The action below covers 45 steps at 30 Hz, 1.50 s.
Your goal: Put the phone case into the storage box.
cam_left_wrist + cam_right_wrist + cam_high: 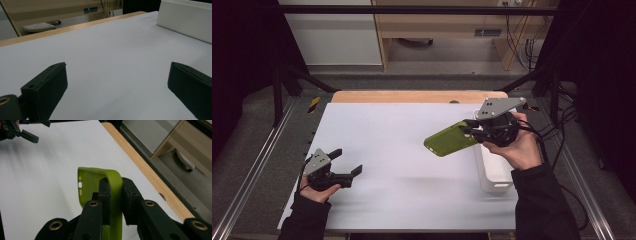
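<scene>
A green phone case (451,139) hangs above the white table sheet (402,150), right of centre. My right gripper (473,129) is shut on its right end. In the right gripper view the case (100,182) is pinched by one side wall between the two black jaws, its hollow inside facing left. My left gripper (347,161) rests near the table's front left, open, with nothing between its fingers (45,87). The left gripper (27,133) also appears far off in the right gripper view.
A white rectangular bin (493,172) stands at the table's right edge, under my right hand; its wall (185,20) shows in the left gripper view. A wooden strip (417,96) runs along the far edge. Black frame bars flank the table.
</scene>
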### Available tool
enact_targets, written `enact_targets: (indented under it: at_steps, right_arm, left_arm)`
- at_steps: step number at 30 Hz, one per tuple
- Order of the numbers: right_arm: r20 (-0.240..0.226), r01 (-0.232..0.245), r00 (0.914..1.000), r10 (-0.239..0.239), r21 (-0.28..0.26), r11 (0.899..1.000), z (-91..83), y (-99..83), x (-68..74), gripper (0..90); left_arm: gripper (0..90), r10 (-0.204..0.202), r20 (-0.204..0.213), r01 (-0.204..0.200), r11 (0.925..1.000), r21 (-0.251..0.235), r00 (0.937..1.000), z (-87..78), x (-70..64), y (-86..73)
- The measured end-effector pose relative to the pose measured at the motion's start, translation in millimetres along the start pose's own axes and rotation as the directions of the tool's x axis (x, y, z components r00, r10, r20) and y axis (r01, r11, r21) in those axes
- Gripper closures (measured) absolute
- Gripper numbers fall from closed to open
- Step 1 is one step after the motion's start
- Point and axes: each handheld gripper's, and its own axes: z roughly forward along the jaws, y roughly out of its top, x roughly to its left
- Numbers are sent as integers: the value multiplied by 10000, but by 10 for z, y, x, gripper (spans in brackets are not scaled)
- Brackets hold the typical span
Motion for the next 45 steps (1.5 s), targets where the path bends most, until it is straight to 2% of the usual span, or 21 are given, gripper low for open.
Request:
enact_targets:
  at_steps: [24, 39, 45]
  right_arm:
    - [753, 624, 9948, -679, 734, 9954, -103, 104, -127, 789]
    - [1174, 1018, 9861, -1174, 1309, 9862, -128, 167, -256, 789]
    - [1318, 1268, 9800, -1491, 1642, 9782, -120, 172, -307, 789]
  left_arm:
    - [24, 2, -9, -2, 9999, 101, 10000, 8, 22, -34]
    - [24, 58, 10, -58, 9999, 84, 10000, 6, 24, -33]
    - [24, 77, 19, -77, 9999, 93, 10000, 9, 24, -35]
